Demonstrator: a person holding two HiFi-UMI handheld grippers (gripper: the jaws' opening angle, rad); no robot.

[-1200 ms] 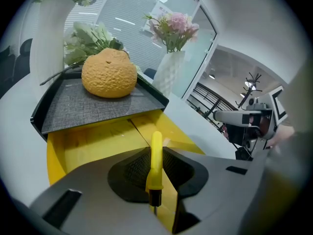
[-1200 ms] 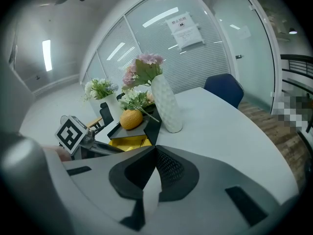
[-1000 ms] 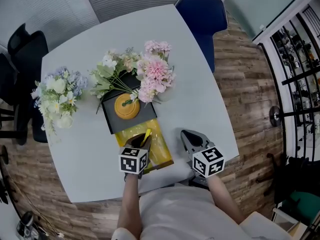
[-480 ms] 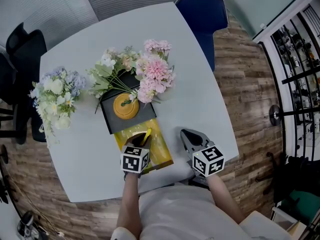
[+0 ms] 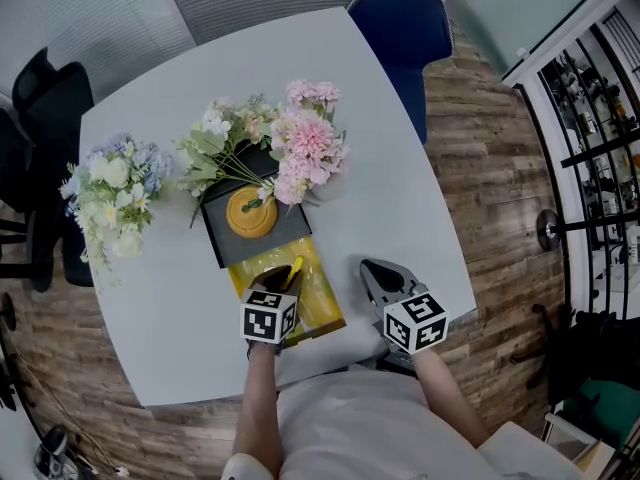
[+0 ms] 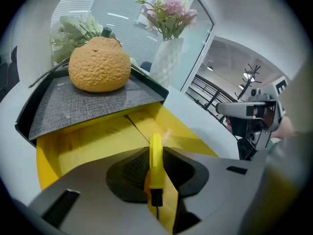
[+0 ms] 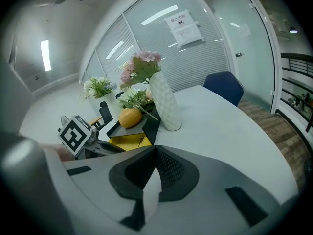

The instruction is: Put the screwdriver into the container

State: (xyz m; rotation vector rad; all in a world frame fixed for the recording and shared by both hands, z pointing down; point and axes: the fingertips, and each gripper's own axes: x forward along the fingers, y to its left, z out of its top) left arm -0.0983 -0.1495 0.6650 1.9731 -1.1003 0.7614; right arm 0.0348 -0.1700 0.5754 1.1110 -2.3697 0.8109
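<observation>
My left hand-held gripper point(image 5: 283, 278) pinches the yellow screwdriver point(image 6: 155, 155) between its pads, jaws just easing apart, directly above the yellow container point(image 6: 73, 146). Dropped tilted, the screwdriver may catch the wall and tip onto the surface point(image 5: 400, 198). My right hand-held gripper point(image 7: 155, 149) sits closed, empty.

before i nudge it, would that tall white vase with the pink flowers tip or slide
Probably tips rather than slides: the white vase is tall and narrow, with pink flowers spreading above it. Its textured surface looks like ceramic, so likely rigid and breakable.
</observation>
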